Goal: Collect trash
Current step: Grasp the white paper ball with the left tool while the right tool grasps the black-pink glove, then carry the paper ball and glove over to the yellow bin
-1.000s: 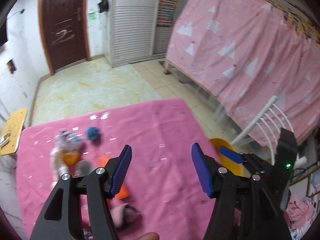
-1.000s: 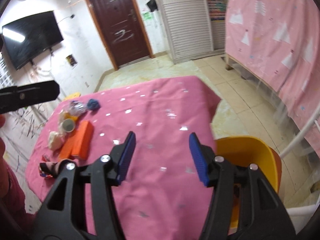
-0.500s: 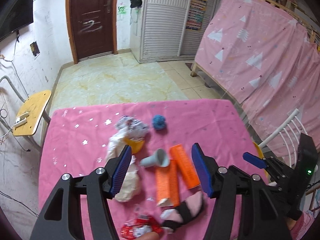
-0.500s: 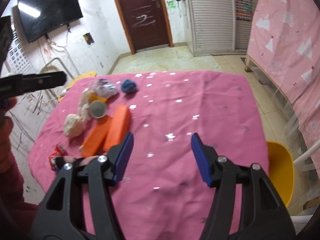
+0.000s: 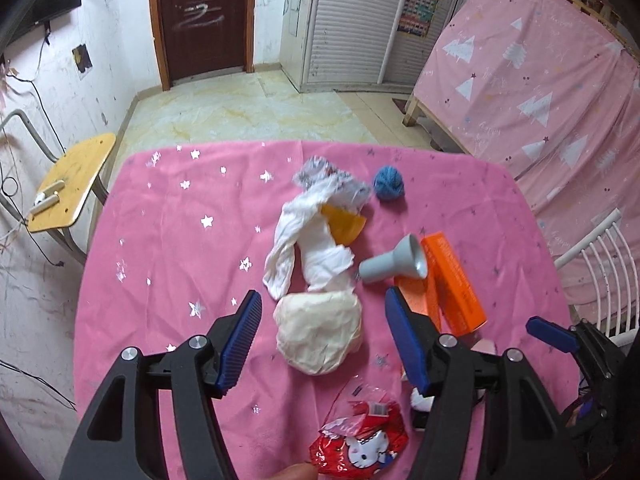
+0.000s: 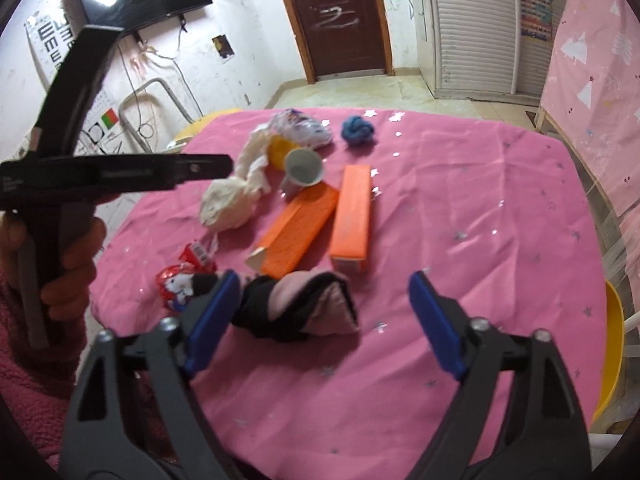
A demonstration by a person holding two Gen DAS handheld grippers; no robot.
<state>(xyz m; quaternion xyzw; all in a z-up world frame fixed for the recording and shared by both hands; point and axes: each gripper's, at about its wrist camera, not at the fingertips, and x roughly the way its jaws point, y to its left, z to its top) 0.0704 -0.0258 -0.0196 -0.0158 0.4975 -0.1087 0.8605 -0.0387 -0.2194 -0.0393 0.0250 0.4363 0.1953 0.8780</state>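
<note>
The left tongs (image 5: 322,330) hang wide open over the pink bench (image 5: 168,240) and hold nothing. A cream paper ball (image 5: 318,332) lies on the bench between the 2 blue pads, but neither pad touches it. The right tongs (image 6: 324,320) are wide open too and hold nothing. They hover above a pink and black sock (image 6: 304,308) near the front edge.

The trash sits in 1 bunch on the left part of the bench. There is a long white tissue (image 5: 304,236), a yellow scrap (image 5: 342,222), a gray funnel (image 5: 394,266), 2 orange boxes (image 6: 320,216), a blue wool ball (image 5: 388,183) and a red candy wrapper (image 5: 362,444) close to the person. No trash bin or bag shows in either view.

What could go wrong? The paper ball looks soft, so a hard squeeze may squash it or let it pop out to the side. The white tissue seems to touch the paper ball, so it may drag along and fall off on the way. The funnel is round and lies on its side, so a bump from the tongs may roll it. The red wrapper is shiny and near the edge, so a nudge may push it to the floor.
</note>
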